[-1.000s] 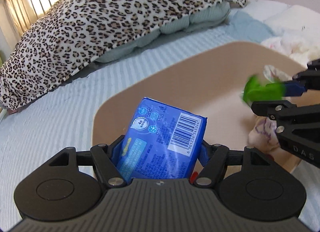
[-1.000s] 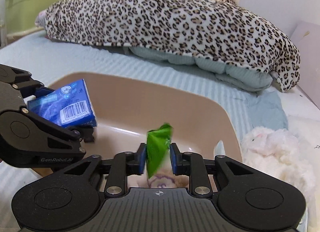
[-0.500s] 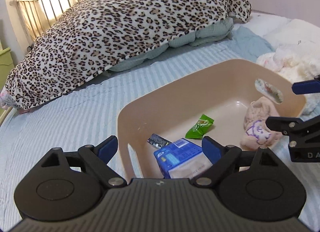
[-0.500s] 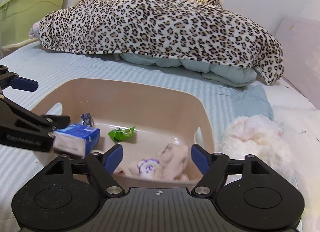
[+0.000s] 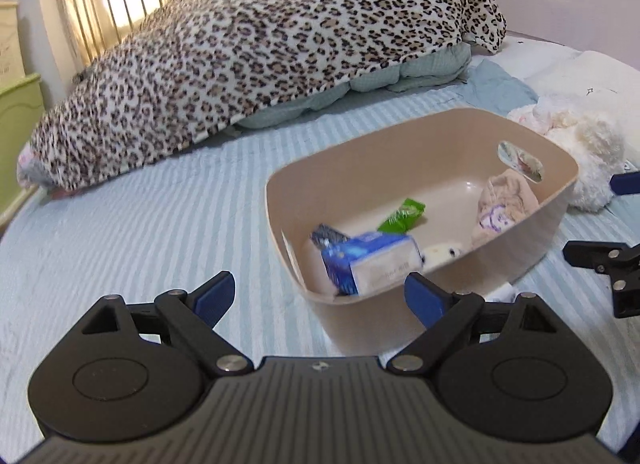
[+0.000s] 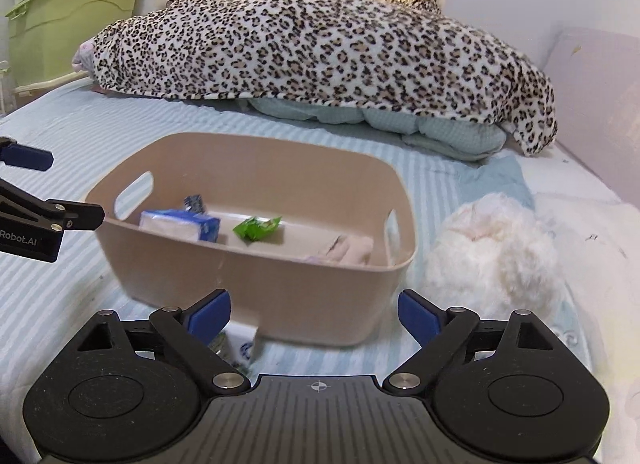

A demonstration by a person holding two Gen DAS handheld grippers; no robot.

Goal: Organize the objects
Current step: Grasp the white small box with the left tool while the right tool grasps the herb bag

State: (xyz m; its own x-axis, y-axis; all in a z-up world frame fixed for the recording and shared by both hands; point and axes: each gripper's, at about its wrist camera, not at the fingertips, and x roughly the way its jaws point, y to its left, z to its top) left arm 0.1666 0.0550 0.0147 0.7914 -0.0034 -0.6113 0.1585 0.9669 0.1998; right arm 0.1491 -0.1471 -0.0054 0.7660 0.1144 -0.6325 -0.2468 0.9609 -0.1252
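Observation:
A beige plastic basket (image 5: pixel 556 199) (image 6: pixel 168 260) sits on the striped bed. Inside lie a blue tissue pack (image 5: pixel 368 266) (image 6: pixel 180 223), a green wrapper (image 5: pixel 402 215) (image 6: pixel 256 227), a small dark packet (image 5: pixel 326 234), a pink cloth (image 5: pixel 504 203) (image 6: pixel 352 250) and a small white item (image 5: pixel 440 254). My left gripper (image 5: pixel 320 298) is open and empty, in front of the basket's near left side. My right gripper (image 6: pixel 314 314) is open and empty, in front of the basket's near wall. A small white packet (image 6: pixel 240 338) lies on the bed just before my right gripper's left finger.
A leopard-print blanket (image 5: pixel 260 47) (image 6: pixel 320 43) lies heaped across the far side of the bed. A white plush toy (image 6: pixel 492 248) (image 5: pixel 580 143) lies right of the basket. A green bin (image 6: pixel 68 23) stands at the far left beyond the bed.
Both grippers opened and dropped their loads: the blue tissue pack and the green wrapper now lie in the basket. Both grippers pulled back and up from the basket.

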